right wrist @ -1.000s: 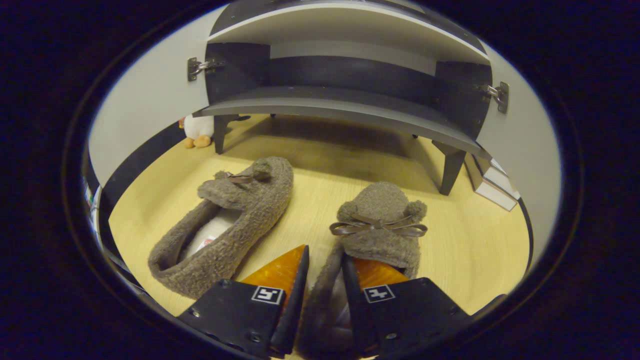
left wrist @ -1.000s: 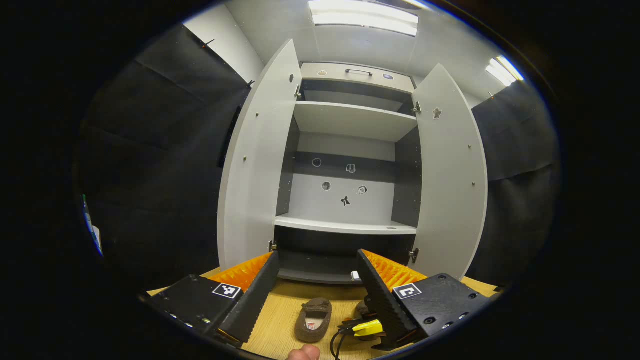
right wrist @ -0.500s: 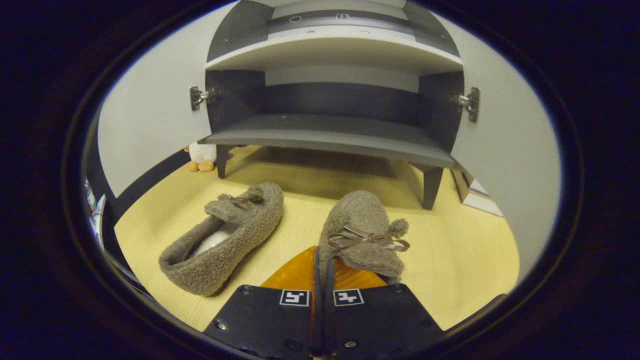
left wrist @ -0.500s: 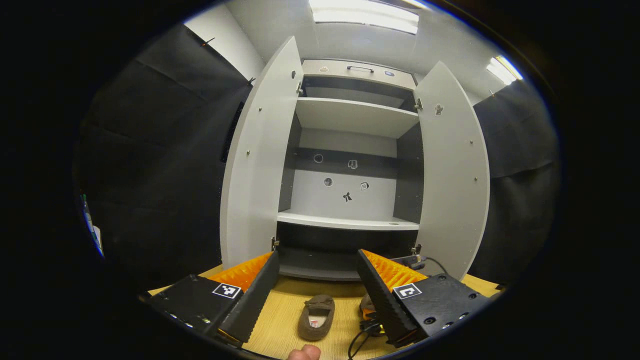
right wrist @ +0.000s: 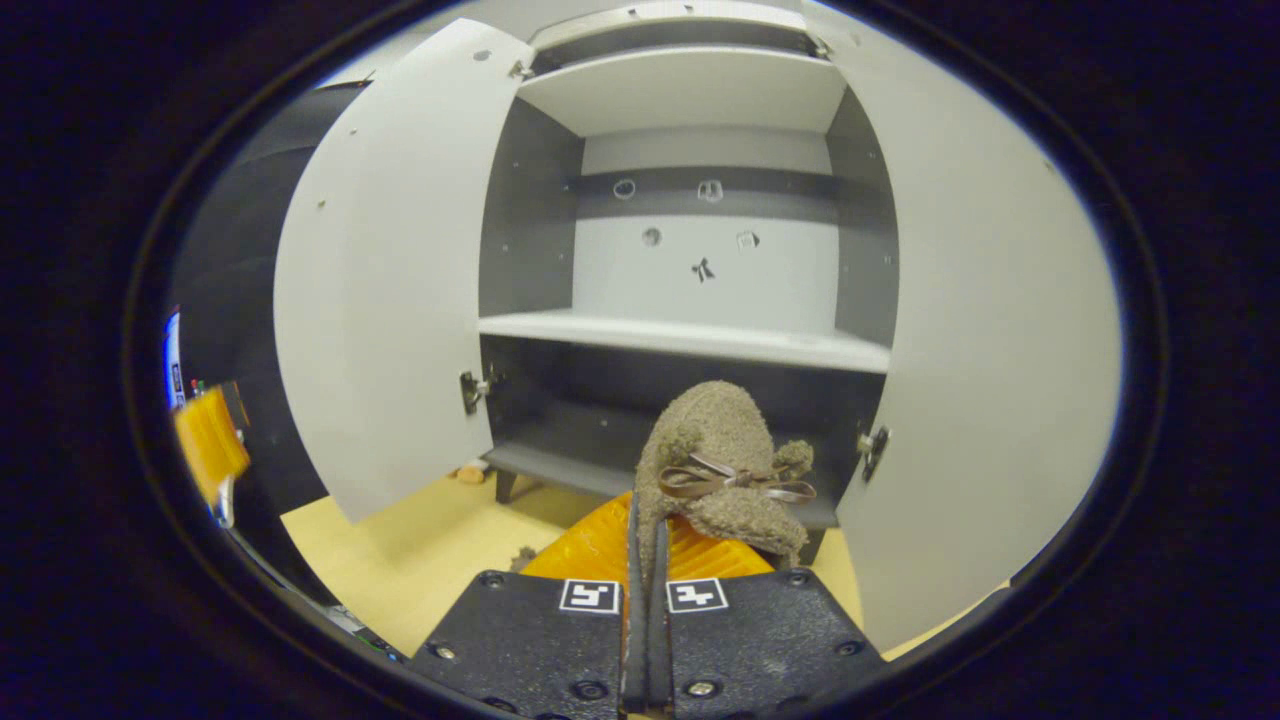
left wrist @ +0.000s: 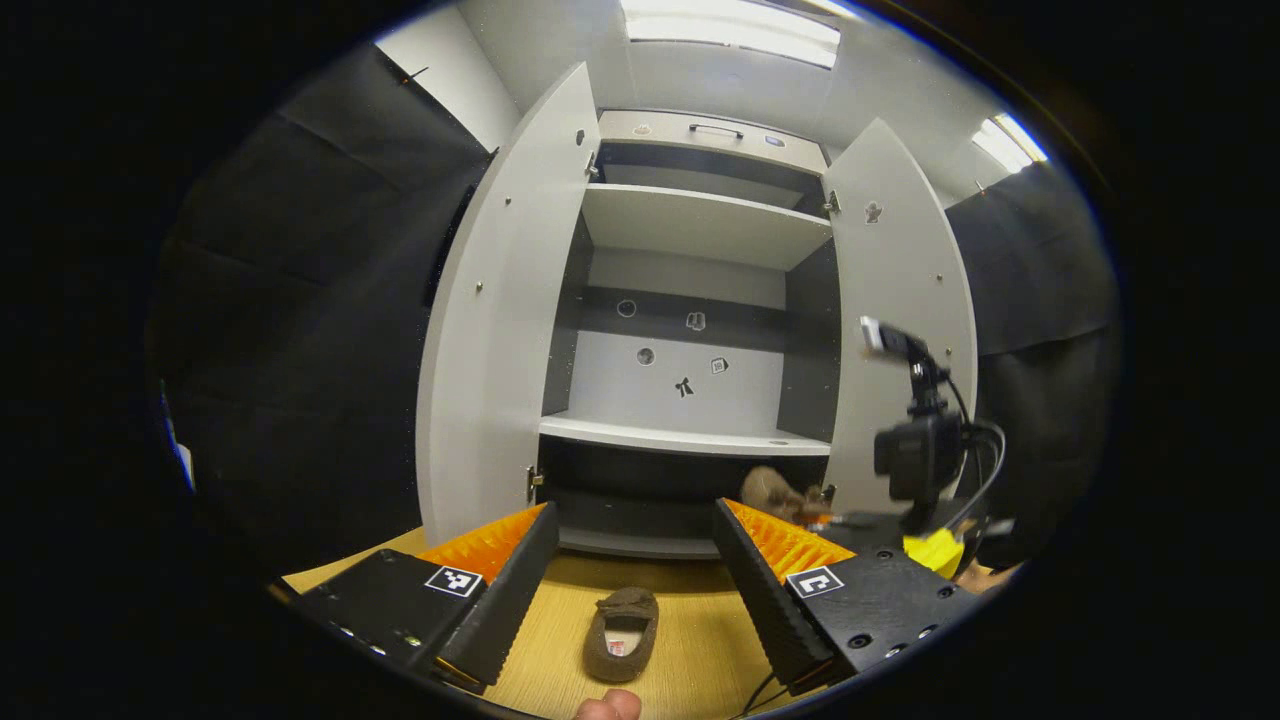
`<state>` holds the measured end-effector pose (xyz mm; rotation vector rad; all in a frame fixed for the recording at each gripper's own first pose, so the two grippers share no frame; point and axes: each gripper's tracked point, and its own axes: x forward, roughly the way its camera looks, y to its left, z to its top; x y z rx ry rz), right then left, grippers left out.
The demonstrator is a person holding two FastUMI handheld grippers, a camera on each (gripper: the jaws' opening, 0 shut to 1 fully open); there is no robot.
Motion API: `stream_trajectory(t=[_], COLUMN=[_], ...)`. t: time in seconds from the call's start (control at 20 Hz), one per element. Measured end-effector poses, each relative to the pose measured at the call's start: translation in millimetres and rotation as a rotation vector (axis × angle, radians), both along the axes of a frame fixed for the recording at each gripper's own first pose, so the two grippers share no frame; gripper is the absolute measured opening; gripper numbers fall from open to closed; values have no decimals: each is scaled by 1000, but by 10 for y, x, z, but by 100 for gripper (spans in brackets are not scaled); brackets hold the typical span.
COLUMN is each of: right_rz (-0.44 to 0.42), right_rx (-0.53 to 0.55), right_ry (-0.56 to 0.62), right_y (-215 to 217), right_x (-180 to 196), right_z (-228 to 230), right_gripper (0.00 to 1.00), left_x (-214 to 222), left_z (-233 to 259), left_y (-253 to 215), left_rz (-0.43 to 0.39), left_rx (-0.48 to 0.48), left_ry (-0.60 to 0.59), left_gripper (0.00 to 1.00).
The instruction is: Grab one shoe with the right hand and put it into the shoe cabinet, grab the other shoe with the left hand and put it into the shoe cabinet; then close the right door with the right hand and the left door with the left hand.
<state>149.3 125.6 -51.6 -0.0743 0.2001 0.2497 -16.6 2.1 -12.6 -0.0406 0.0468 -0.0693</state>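
The brown fuzzy shoe (right wrist: 722, 455) with the ribbon bow is off the floor, pinched by its heel edge in the right gripper (right wrist: 643, 560), whose jaws are pressed together on it; the heel and most of the opening are hidden behind the jaws, so only the toe and bow can be made out. It hangs in front of the shoe cabinet (right wrist: 700, 330), level with the dark lowest compartment and just below the white middle shelf. In the left gripper view the same shoe (left wrist: 775, 490) is a small blurred brown patch at the cabinet's lower right corner, half hidden behind the left gripper's own right finger, and the right gripper (left wrist: 915, 465) beside it shows as a dark camera block with cables, its jaws too blurred to make out. The other shoe (left wrist: 620, 633) lies on the wooden floor (left wrist: 690, 640) in front of the cabinet, toe towards it, between the jaws of the left gripper (left wrist: 632, 560), which stand wide apart and hold nothing. A fingertip (left wrist: 607, 706) is cut off at the bottom edge of that view. Both cabinet doors stand open, the left door (left wrist: 495, 330) and the right door (left wrist: 900, 300). Half a second ago the held shoe's toe was still on the floor beside its partner; it has since been lifted up to the cabinet's front, and the right gripper has risen into the left gripper view.
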Motion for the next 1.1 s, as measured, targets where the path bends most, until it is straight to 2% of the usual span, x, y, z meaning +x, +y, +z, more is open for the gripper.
stream_trajectory(t=[0.1,0.25,0.3,0.35,0.4,0.55,0.8,1.0,1.1], right_rz=[-9,-50,-65,-87,-109,-161,-213,-227,-244], right_rx=[6,5,3,-3,-7,-51,-172,-242,-234], right_ry=[-28,-41,-34,-19,-4,45,141,224,252], right_y=[27,-57,-79,-118,-152,-228,-280,-239,-253], right_x=[162,603,772,956,1125,1716,2401,2602,2680], right_z=[334,717,801,853,903,1043,998,814,749], right_gripper=[4,4,4,4,4,4,4,4,4], left_x=[15,49,45,59,57,75,128,161,158], left_z=[18,30,36,20,18,10,10,9,6], left_y=[-1,8,17,21,21,23,88,108,142], left_rz=[-3,-9,-7,-6,-7,-14,-3,-1,7], left_rx=[-3,-2,2,6,7,10,6,7,13], left_ry=[-4,-4,-4,-1,-2,1,6,8,8], left_gripper=[95,95,95,99,94,94,95,94,94])
